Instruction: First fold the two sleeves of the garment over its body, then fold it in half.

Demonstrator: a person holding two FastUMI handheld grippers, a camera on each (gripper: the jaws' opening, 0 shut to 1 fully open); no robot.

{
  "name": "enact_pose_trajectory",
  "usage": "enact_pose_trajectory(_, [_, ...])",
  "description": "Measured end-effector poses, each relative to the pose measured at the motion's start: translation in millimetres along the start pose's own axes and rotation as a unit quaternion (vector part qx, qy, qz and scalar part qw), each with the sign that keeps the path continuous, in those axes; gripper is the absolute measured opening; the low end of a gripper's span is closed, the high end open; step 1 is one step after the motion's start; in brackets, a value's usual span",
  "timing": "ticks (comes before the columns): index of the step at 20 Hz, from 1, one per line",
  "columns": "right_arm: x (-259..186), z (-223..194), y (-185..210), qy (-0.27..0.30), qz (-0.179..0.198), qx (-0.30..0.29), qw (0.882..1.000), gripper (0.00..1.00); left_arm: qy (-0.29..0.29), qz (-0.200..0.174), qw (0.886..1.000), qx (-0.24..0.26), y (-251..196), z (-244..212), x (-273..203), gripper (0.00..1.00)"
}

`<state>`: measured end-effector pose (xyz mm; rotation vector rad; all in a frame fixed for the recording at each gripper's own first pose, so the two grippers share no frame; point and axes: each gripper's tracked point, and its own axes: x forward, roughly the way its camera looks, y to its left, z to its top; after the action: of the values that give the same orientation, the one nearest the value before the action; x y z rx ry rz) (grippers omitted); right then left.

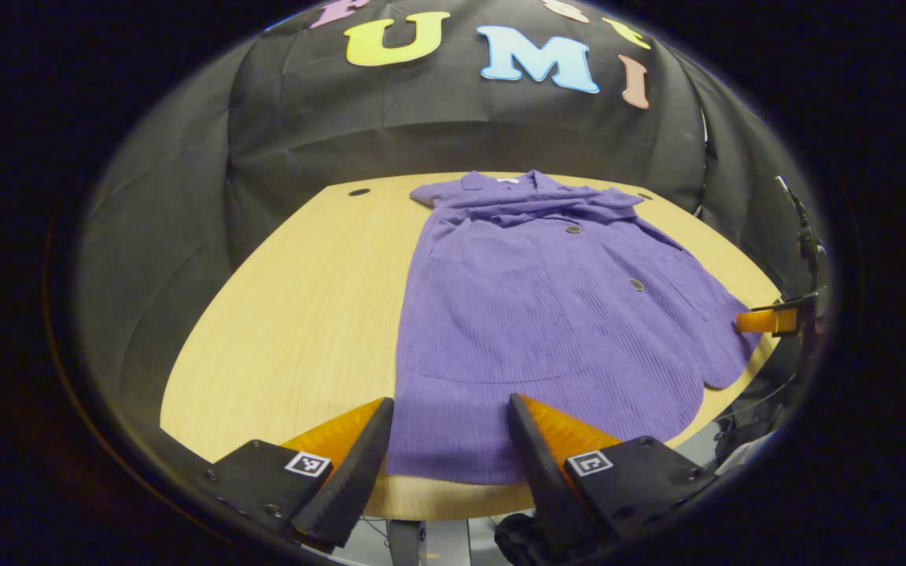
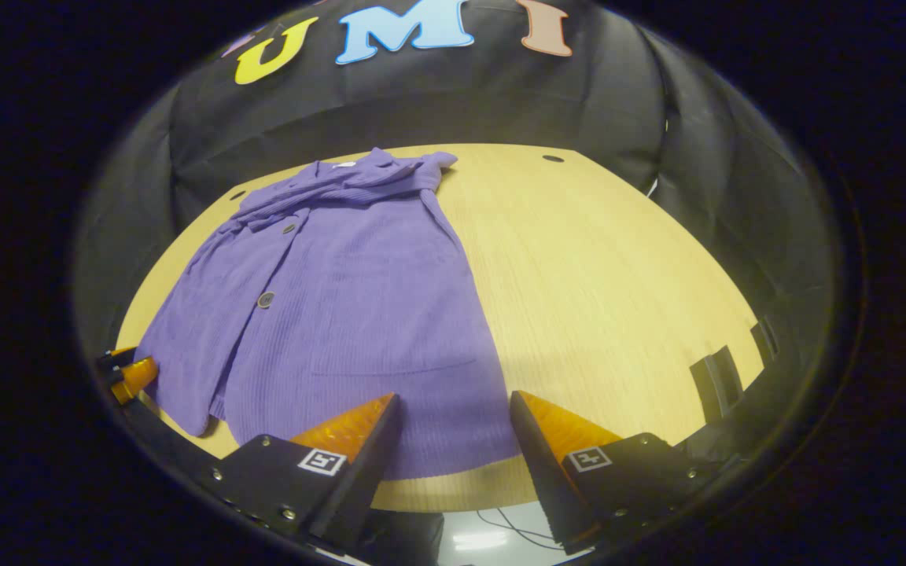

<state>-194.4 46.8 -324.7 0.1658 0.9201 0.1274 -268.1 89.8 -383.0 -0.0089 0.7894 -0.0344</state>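
The purple ribbed button-front garment (image 1: 547, 314) lies flat on the light wooden table (image 1: 303, 314), collar toward the far edge and hem at the near edge. Both short sleeves appear folded across the chest just below the collar; the fold in half is judged to be the step remaining.

The left gripper (image 1: 451, 440) sits at the near edge over the hem, jaws apart, with hem fabric between the fingers but not clamped. In the right gripper view, the right gripper (image 2: 453, 436) stands likewise at the near edge, jaws apart, over the hem near the garment's other lower corner, nothing gripped. Each view also shows the tip of the other gripper at the rim of the frame, touching or just beside the garment's side edge.

Risks from here:
- The front panel overlaps at the buttons; a pinch that catches the top layer alone would lift one panel and leave the back on the table.
- Uneven lift between the two grippers would skew the fold line.
- Dragging the hem forward could pull the folded sleeves loose.

Hard to determine: whether the fingers touch the cloth or hover above it; the exact lie of the sleeves, which are bunched and small near the far edge.
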Motion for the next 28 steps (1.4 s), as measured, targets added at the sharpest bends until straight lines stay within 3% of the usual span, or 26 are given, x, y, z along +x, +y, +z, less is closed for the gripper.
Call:
enact_pose_trajectory(2, [1, 0, 1, -0.001, -0.002, 0.007, 1.0, 0.88, -0.002, -0.001, 1.0, -0.004, -4, 0, 2, 0.87])
enact_pose_trajectory(6, [2, 0, 1, -0.002, 0.002, 0.002, 1.0, 0.87, -0.006, -0.007, 1.0, 0.008, -21, 1, 3, 0.57])
enact_pose_trajectory(7, [3, -1, 1, -0.003, 0.005, 0.0, 1.0, 0.86, -0.007, -0.007, 1.0, 0.01, -24, 1, 4, 0.45])
enact_pose_trajectory(9, [3, -1, 4, -0.003, 0.011, -0.007, 1.0, 0.73, -0.006, -0.001, 1.0, 0.018, -28, 1, 5, 0.33])
enact_pose_trajectory(10, [4, 0, 7, -0.004, 0.016, -0.005, 1.0, 0.73, -0.005, 0.0, 1.0, 0.015, -33, 1, 2, 0.31])
enact_pose_trajectory(11, [4, -1, 7, -0.005, 0.016, -0.003, 1.0, 0.57, -0.003, 0.007, 1.0, 0.013, -31, 0, 4, 0.16])
enact_pose_trajectory(14, [5, 1, 14, -0.008, 0.032, 0.001, 0.999, 0.15, 0.001, 0.014, 1.0, 0.013, -33, 1, 6, 0.1])
enact_pose_trajectory(16, [8, 1, 16, -0.006, 0.039, -0.003, 0.999, 0.14, 0.005, 0.015, 1.0, 0.015, -35, 1, 7, 0.1])
enact_pose_trajectory(17, [6, 0, 16, -0.005, 0.044, -0.001, 0.999, 0.06, 0.008, 0.017, 1.0, 0.011, -36, 0, 8, 0.1])
enact_pose_trajectory(19, [6, 1, 16, -0.004, 0.051, 0.004, 0.999, 0.02, 0.016, 0.019, 1.0, 0.001, -36, -1, 5, 0.1])
enact_pose_trajectory(23, [-3, 8, 15, -0.01, 0.076, 0.009, 0.997, 0.02, 0.029, 0.024, 0.999, -0.026, -35, 8, -4, 0.1])
enact_pose_trajectory(28, [-28, 42, 9, -0.054, 0.114, 0.014, 0.992, 0.02, -0.007, 0.03, 0.998, -0.05, -45, 49, -32, 0.1])
